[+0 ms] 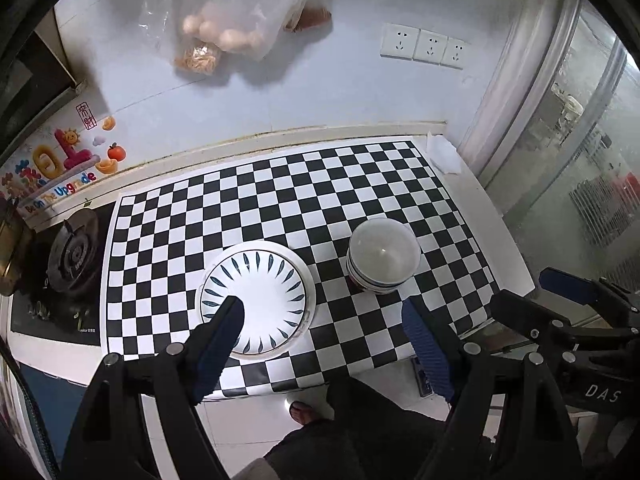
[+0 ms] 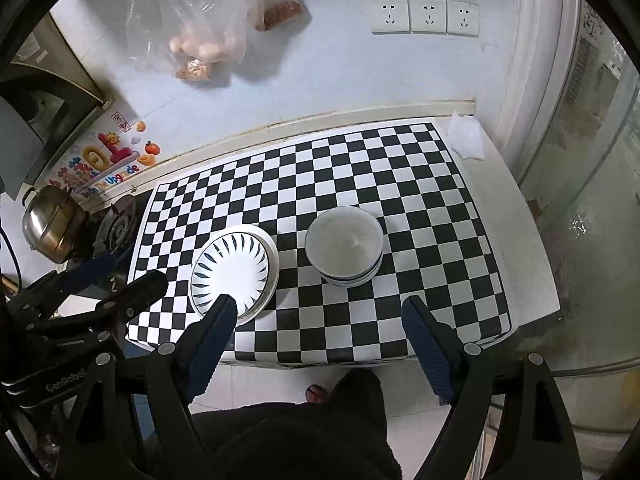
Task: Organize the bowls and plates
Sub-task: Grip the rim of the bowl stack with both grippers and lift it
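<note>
A stack of white plates with blue leaf marks [image 1: 258, 300] [image 2: 234, 268] sits on the checkered mat [image 1: 280, 200] [image 2: 320, 168], front left. A stack of white bowls with blue bands [image 1: 382, 256] [image 2: 344, 244] stands to its right. My left gripper [image 1: 324, 312] is open and empty, held above the mat's front edge, its left finger over the plates. My right gripper [image 2: 316, 308] is open and empty, also above the front edge. The right gripper shows in the left wrist view [image 1: 560, 304]; the left one shows in the right wrist view [image 2: 116, 280].
A gas burner [image 1: 72, 256] [image 2: 116, 224] and a steel pot [image 2: 52, 224] stand left of the mat. Bags of eggs [image 1: 224, 32] [image 2: 196, 48] hang on the wall, with sockets [image 1: 424, 46] [image 2: 424, 16]. A glass door [image 1: 580, 160] is at right. My foot [image 1: 304, 412] is below.
</note>
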Tool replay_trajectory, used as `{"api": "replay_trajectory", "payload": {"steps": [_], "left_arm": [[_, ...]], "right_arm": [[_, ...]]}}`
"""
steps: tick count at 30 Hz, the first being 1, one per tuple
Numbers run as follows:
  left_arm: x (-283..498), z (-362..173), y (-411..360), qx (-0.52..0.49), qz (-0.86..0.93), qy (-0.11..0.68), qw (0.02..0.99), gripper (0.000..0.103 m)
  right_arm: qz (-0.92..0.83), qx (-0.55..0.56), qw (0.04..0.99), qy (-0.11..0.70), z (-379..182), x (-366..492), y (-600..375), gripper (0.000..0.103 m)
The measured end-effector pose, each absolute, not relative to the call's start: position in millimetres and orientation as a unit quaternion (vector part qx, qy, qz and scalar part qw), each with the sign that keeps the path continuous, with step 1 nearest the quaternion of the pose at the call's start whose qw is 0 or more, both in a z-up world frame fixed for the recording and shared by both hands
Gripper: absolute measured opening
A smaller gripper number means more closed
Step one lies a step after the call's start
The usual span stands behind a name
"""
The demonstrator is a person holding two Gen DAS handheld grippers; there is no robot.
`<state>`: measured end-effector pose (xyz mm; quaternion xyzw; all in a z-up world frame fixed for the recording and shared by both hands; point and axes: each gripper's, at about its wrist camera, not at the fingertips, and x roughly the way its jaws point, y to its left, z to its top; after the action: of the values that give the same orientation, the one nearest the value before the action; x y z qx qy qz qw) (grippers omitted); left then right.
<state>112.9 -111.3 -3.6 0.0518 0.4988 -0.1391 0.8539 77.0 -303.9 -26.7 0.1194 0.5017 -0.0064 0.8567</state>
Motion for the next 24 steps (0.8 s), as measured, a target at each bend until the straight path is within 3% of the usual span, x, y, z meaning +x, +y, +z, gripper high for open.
{"api": "replay_trajectory", "payload": {"steps": [14,24], "left_arm": [[176,-52,-124,0.019,-0.144,0.543,0.827,0.080],[278,-142,-158,-0.016,-0.154,0.622,0.767,0.080]], "right_arm": [[-0.001,0.132,0.852,0.507,-52,112,-331,0.091],[0.001,0.210,0.805,0.555,-151,199,-390,0.092]]}}
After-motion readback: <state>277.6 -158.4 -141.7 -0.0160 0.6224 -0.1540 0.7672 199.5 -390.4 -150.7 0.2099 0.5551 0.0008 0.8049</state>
